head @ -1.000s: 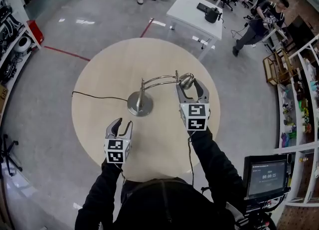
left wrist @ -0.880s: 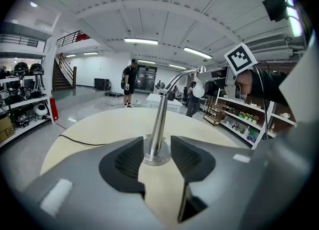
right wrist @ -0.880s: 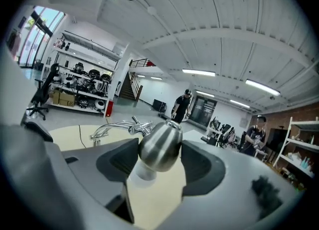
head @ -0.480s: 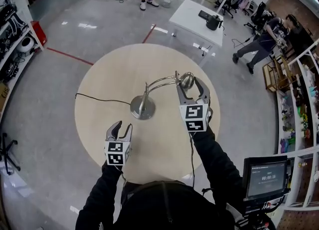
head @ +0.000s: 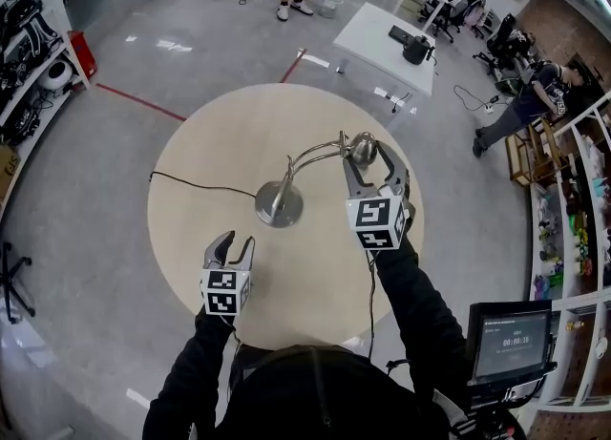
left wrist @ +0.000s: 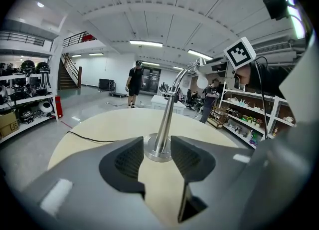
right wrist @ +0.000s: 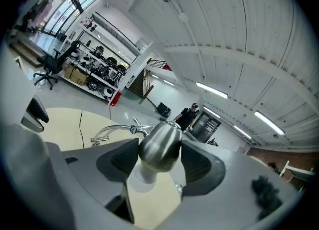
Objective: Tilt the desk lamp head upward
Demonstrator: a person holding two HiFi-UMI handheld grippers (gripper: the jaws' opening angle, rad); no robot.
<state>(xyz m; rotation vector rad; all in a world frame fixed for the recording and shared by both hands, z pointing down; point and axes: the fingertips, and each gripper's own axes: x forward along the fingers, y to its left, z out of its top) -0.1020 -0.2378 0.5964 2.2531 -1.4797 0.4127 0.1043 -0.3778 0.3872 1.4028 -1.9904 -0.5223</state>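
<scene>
While the right claw [head: 367, 156] grasps the lamp head [right wrist: 159, 144] and the left claw [head: 235, 241] hangs released, a round beige counter [head: 210, 142] lies beneath, with grey floor [head: 143, 47] beyond.

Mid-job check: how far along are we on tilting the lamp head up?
Done: the right gripper is shut on the lamp head, fingers on both its sides. In hand: the tilt; from above only its metal back shows, so it likely isn't raised yet. Left: swing it upward, then release. The left gripper hovers open, short of the lamp base.
</scene>
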